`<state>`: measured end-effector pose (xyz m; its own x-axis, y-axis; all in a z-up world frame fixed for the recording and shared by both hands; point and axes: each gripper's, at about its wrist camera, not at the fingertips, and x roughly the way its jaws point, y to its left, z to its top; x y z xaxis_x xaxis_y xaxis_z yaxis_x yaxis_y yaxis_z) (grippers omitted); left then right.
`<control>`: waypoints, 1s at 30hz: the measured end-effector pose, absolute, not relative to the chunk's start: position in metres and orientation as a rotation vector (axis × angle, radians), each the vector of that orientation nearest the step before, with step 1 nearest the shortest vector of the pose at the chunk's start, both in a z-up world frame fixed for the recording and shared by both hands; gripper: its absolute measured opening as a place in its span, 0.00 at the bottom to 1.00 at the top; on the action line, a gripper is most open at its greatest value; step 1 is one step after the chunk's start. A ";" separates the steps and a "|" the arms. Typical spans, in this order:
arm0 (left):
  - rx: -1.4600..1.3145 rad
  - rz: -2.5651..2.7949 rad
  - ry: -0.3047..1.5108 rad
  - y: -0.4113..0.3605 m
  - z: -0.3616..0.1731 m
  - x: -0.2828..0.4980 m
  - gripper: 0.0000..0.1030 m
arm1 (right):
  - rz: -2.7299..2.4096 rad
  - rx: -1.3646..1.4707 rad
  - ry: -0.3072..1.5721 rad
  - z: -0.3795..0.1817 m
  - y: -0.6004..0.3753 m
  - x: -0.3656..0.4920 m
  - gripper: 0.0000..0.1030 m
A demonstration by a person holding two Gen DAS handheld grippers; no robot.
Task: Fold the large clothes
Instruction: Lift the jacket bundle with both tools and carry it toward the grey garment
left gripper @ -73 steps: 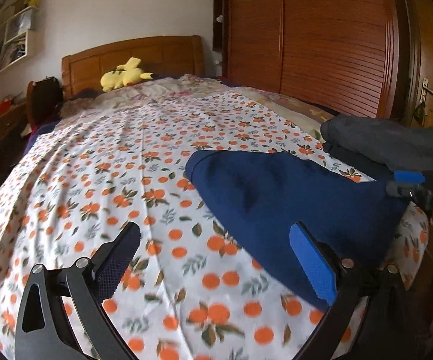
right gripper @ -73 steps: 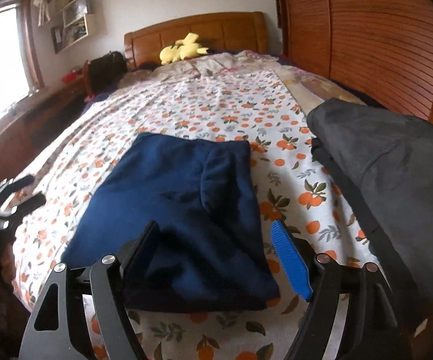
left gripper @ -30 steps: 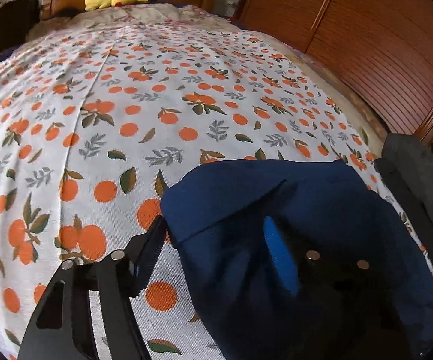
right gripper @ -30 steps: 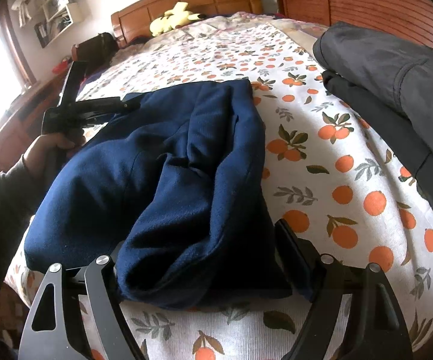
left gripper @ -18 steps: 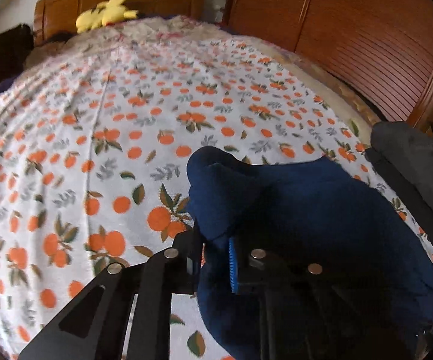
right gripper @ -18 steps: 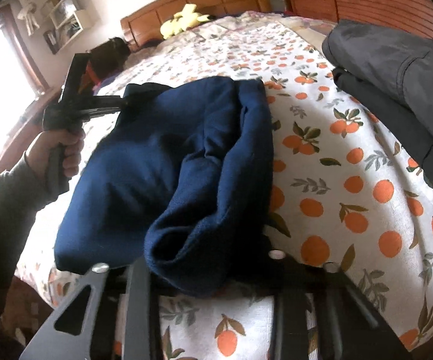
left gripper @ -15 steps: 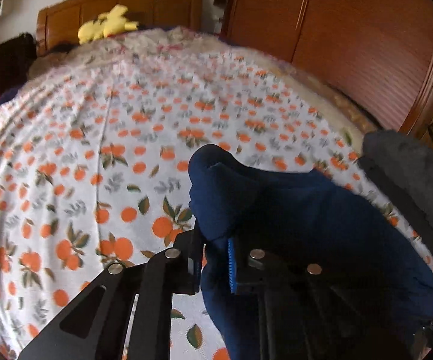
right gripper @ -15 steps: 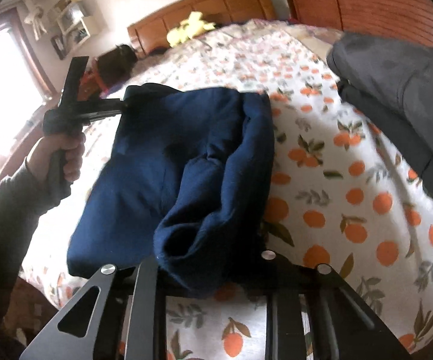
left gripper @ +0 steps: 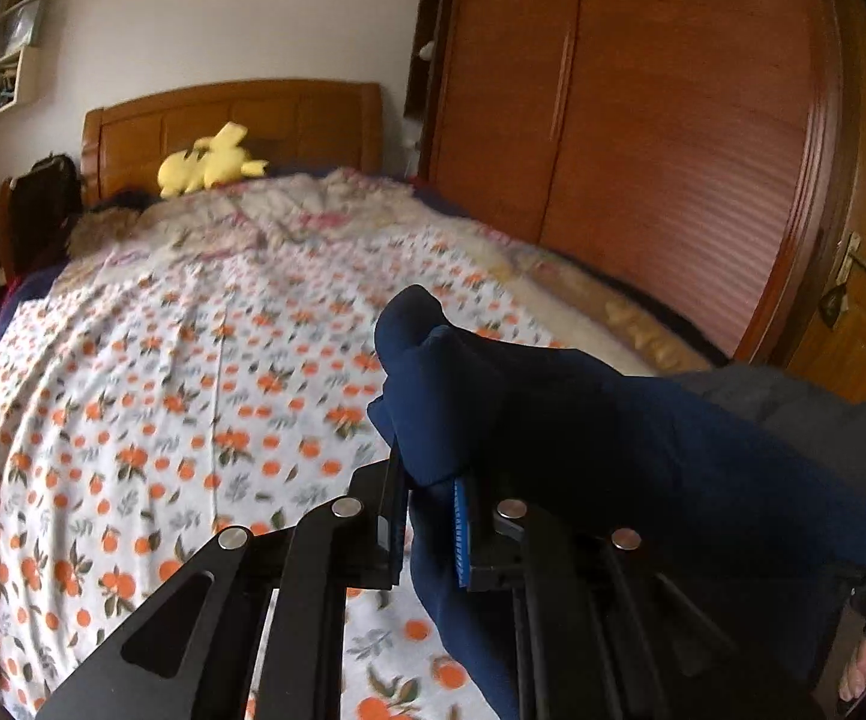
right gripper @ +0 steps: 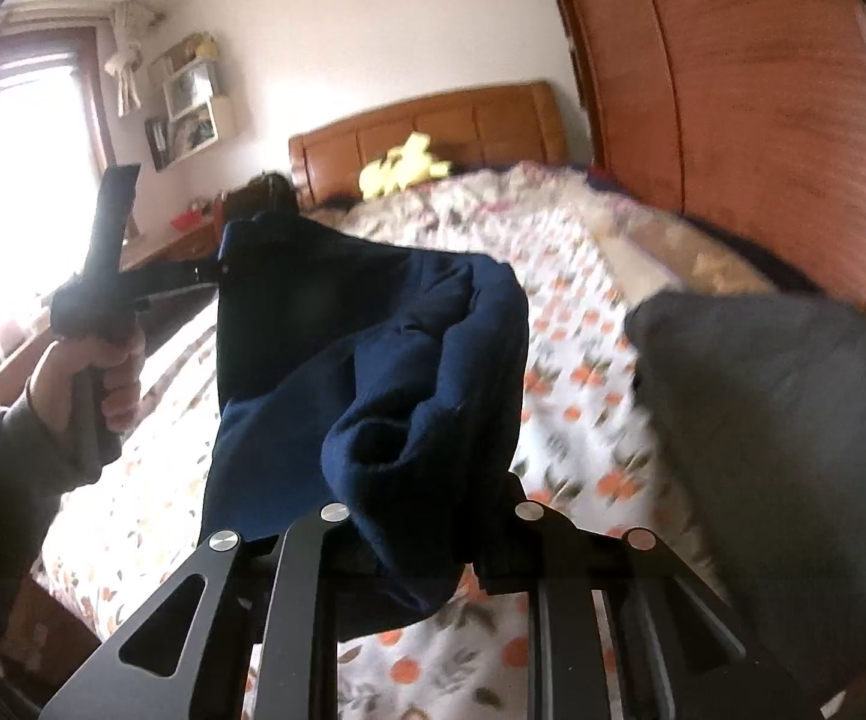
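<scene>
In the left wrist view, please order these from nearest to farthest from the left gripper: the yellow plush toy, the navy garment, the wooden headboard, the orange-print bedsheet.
1. Navy garment: clamped in the left gripper.
2. Orange-print bedsheet: spread below and ahead of it.
3. Yellow plush toy: at the far end of the bed.
4. Wooden headboard: right behind the toy, against the wall.

Both grippers closed on the navy garment [right gripper: 420,360] and lifted it off the bed

Two close wrist views along claws toward shared headboard [left gripper: 234,120].
</scene>
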<state>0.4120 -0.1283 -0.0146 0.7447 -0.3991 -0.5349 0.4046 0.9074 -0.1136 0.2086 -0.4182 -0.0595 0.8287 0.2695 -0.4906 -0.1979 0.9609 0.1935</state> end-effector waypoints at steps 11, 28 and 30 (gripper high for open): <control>0.048 -0.576 0.462 -0.258 0.062 0.403 0.12 | 0.116 0.073 0.409 0.015 -0.507 0.185 0.16; 0.143 -0.845 0.532 -0.498 0.044 0.417 0.14 | -0.203 0.096 0.498 0.028 -0.667 0.152 0.18; 0.152 -0.873 0.565 -0.511 0.025 0.418 0.14 | -0.225 0.111 0.514 0.014 -0.675 0.149 0.18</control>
<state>0.4178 -0.5114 0.0250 0.5074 -0.6817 -0.5271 0.7601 0.6423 -0.0990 0.1489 -0.6747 0.0143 0.8466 -0.1856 -0.4988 0.2411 0.9693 0.0485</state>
